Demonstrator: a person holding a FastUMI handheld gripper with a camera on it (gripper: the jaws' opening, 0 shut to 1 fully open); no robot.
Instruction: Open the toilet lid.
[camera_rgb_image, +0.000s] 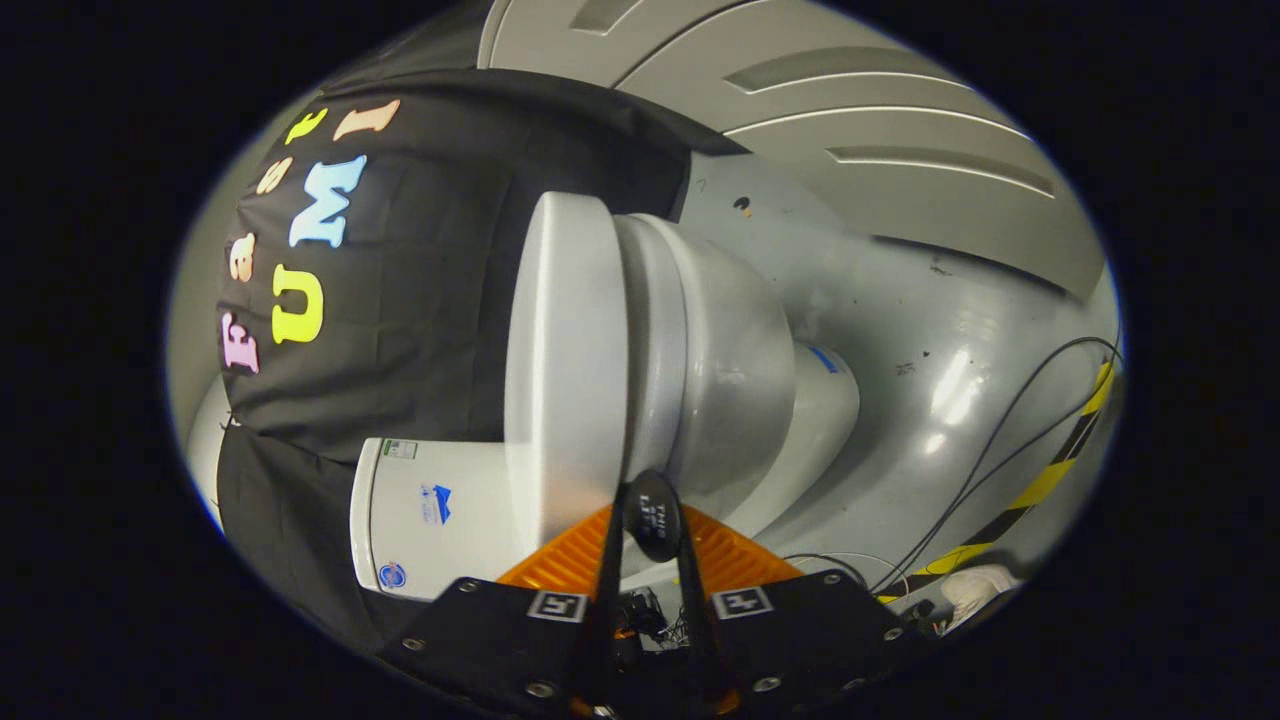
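Observation:
The view is rolled on its side. The white toilet lid (565, 360) lies flat against the seat and bowl (720, 360), with the tank (420, 510) behind it near the black cloth. A small black oval tab (655, 520) sticks out from the lid's edge. My gripper (650, 530) is right at that edge, its two fingers close together with the tab between them and both seeming to press on it. The ribbed pads (560, 565) flank the tab on both sides.
The toilet's base (815, 400) stands on a glossy grey floor (950, 330). Black cables (1000, 440) and a yellow-black striped tape line (1050, 480) run across the floor beyond the bowl. A grey panelled wall (850, 110) rises behind.

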